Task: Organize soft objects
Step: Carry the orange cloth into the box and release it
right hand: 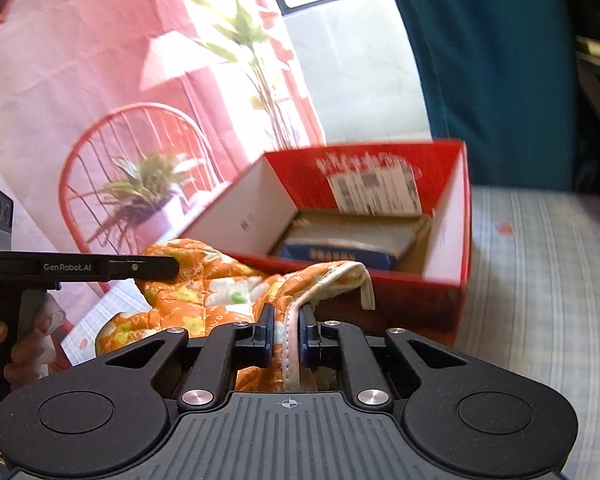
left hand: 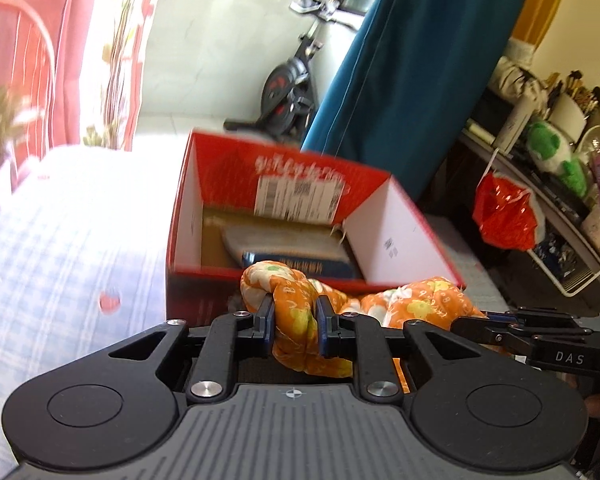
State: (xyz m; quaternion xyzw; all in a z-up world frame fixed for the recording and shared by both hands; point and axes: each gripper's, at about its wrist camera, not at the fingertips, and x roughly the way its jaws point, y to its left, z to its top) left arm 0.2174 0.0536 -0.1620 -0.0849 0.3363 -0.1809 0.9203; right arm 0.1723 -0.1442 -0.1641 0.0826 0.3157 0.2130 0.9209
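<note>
An orange quilted cloth with a flower print [left hand: 296,304] hangs bunched between both grippers, just in front of an open red cardboard box [left hand: 412,216]. My left gripper [left hand: 295,316] is shut on a thick fold of the cloth. In the right wrist view my right gripper [right hand: 287,326] is shut on the cloth's pale piped edge [right hand: 290,344], and the cloth [right hand: 204,280] spreads to the left under the other gripper's finger [right hand: 140,267]. The box [right hand: 448,216] holds a grey folded item [right hand: 352,232] and a blue one [right hand: 340,256].
The box stands on a bed with a pale blue checked sheet [left hand: 80,240]. A teal curtain [left hand: 412,60] hangs behind it, an exercise bike [left hand: 288,84] stands on the floor, and a cluttered shelf with a red bag [left hand: 504,212] is at the right. A person's hand [right hand: 28,344] grips the left tool.
</note>
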